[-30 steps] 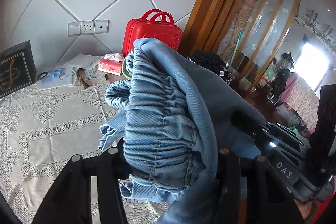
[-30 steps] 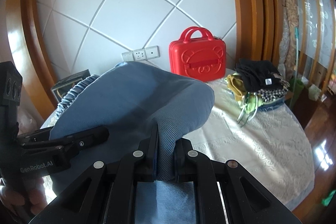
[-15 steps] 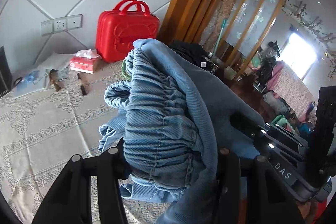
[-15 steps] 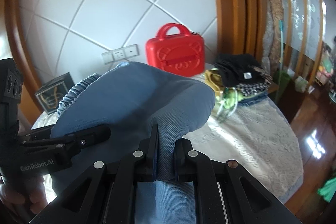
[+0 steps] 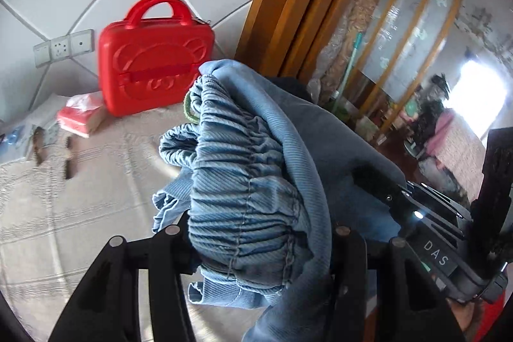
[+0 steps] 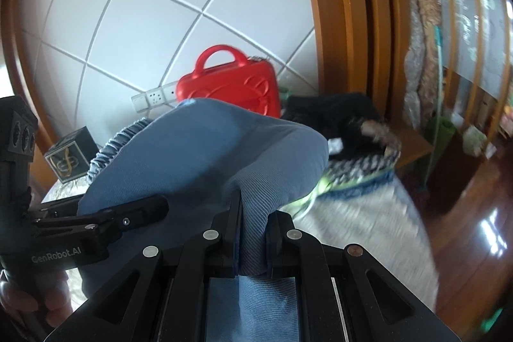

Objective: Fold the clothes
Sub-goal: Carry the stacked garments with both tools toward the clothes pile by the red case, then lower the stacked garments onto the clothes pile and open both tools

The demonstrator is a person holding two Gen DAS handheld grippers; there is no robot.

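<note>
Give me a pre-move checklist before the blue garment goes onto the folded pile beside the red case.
1. Right gripper shut on the blue garment: ok, a fold is pinched between the jaws.
2. Left gripper holding the gathered waistband: ok.
3. Garment lifted off the lace tablecloth: ok at the waistband; lower end cannot tell.
4. Folded pile in view and reachable: ok, ahead right, beside the red case.
5. Garment neatly folded: cannot tell, it hangs bunched.
6. Pile's top free of stray items: cannot tell, blurred.
</note>
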